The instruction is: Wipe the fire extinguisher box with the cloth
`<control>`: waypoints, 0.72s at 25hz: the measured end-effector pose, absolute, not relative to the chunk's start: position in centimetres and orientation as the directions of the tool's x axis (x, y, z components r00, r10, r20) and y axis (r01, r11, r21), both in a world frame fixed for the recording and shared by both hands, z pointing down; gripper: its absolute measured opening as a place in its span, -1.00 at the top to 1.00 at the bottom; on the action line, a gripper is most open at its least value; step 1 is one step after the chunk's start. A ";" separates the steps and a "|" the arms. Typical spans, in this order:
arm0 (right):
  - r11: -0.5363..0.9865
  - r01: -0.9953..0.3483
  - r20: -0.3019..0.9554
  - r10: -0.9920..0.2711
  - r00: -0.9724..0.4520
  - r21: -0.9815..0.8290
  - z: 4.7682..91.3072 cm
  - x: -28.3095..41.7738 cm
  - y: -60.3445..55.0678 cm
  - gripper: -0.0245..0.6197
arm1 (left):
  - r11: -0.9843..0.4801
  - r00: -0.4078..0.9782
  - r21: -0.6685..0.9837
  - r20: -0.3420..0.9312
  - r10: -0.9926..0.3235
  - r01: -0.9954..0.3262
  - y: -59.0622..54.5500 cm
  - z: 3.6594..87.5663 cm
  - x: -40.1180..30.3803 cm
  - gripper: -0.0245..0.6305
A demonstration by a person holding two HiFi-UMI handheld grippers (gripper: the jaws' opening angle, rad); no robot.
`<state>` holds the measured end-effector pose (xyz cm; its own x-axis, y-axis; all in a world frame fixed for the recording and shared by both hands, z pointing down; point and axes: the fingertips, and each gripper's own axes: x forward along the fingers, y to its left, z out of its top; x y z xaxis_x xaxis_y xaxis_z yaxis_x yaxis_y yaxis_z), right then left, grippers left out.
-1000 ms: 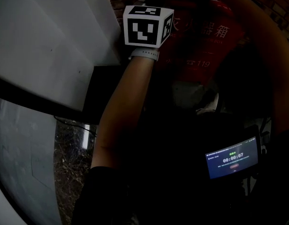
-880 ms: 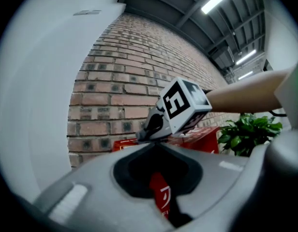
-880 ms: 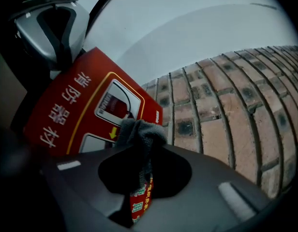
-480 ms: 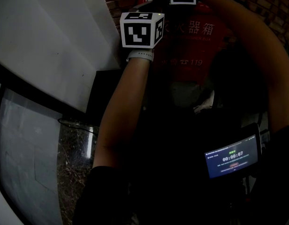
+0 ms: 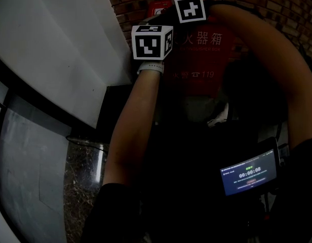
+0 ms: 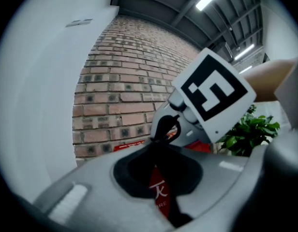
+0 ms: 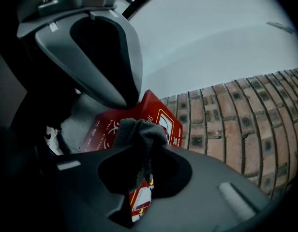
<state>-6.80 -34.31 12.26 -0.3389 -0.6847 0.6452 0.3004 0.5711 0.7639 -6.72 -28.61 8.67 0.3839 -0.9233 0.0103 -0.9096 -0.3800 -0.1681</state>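
Pinching fuzzy grey cloth (image 7: 139, 129), flat red box (image 7: 153, 105)

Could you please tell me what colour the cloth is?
The cloth is dark grey, seen best in the right gripper view.

1. Red fire extinguisher box (image 5: 204, 54), with white characters and "119" across its front.
2. Grey cloth (image 7: 139, 129).
3. Grey left gripper (image 6: 156, 150) and darker grey right gripper (image 7: 141, 146), each with a white cube (image 5: 152, 42) bearing black square markers.
4. Red-brown brick wall (image 6: 125, 81), gridded by pale mortar lines.
5. Green plant (image 6: 248, 132).
6. Blue-lit screen (image 5: 248, 172) with white figures.
7. White wristband (image 5: 150, 67).
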 end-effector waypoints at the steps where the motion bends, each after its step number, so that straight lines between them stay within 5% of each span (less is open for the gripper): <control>1: 0.566 0.300 0.640 -0.689 -0.340 0.768 11.9 -6.7 -34.3 0.82 | -0.377 0.380 -0.168 0.011 -0.925 -0.911 -28.8 8.8 -6.8 0.92; 18: 0.408 0.106 0.420 -0.850 -0.319 0.907 8.4 -2.1 -46.3 0.81 | -0.426 0.433 -0.166 -0.005 -0.901 -0.889 -33.2 9.0 -4.4 0.92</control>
<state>-2.08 -46.31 8.43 -0.3189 -0.8495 0.4202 0.1065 0.4084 0.9065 -4.42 -33.21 8.97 0.4328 -0.9015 -0.0046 -0.8894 -0.4261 -0.1656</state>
